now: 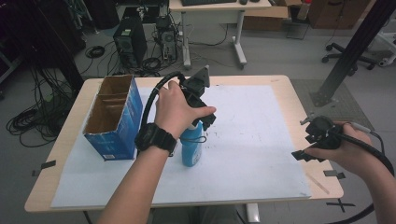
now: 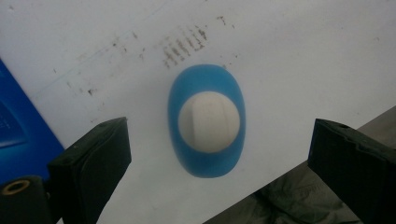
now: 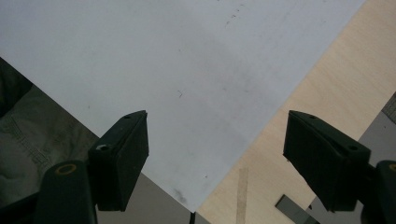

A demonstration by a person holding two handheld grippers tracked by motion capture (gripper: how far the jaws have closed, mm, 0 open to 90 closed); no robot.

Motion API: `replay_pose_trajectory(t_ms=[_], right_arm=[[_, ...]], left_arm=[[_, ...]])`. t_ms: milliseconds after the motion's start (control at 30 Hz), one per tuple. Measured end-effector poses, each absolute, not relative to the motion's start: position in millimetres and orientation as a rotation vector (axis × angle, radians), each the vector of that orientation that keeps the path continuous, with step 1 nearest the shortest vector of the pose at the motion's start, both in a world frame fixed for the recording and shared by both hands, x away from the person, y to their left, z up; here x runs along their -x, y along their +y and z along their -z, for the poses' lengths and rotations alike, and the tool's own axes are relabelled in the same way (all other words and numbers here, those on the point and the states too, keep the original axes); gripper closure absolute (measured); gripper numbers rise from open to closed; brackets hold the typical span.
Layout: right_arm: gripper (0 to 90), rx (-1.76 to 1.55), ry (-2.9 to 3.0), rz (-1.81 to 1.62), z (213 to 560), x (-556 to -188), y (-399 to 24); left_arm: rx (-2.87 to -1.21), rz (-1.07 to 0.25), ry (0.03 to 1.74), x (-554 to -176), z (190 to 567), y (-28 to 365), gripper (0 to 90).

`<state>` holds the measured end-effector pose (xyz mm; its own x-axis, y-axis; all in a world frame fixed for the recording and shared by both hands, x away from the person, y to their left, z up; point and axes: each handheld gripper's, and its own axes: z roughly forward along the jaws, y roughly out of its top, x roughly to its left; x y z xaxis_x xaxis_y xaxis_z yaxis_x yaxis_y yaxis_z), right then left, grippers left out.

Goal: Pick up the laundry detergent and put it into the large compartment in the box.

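A blue bottle [image 1: 192, 150] with a white cap stands upright on the white sheet [image 1: 252, 130], near the table's front middle. My left gripper [image 1: 206, 120] hangs right over it, pointing down. In the left gripper view the bottle [image 2: 208, 154] and its cap [image 2: 210, 121] show from above between the two wide-apart jaws, and the left gripper [image 2: 219, 133] is open, touching nothing. My right gripper [image 1: 306, 154] is held at the right edge of the sheet. It points down at the sheet's front corner and is open [image 3: 217, 126] with nothing in it.
An open blue cardboard box [image 1: 116, 116] stands on the sheet just left of the bottle, its blue side [image 2: 18, 126] close to my left jaw. The wooden table [image 1: 285, 86] shows around the sheet. Tape marks [image 1: 334, 173] lie at the right front corner.
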<state>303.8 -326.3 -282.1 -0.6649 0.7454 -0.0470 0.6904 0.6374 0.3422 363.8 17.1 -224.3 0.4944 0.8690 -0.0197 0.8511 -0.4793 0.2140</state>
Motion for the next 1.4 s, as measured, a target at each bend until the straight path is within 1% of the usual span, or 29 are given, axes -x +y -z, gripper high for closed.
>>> replay_pose_trajectory(t_ms=[467, 1400], right_arm=[[22.2, -1.199, 2.676, -0.448, 290.7, -301.8, -333.1], [22.1, -1.202, 2.679, -0.460, 293.2, -302.8, -337.4]], left_arm=[[-2.560, -0.135, 1.529, -367.9, 242.5, 11.9, 6.7], [-2.587, -0.141, 1.605, -376.4, 274.3, 8.0, 7.2]])
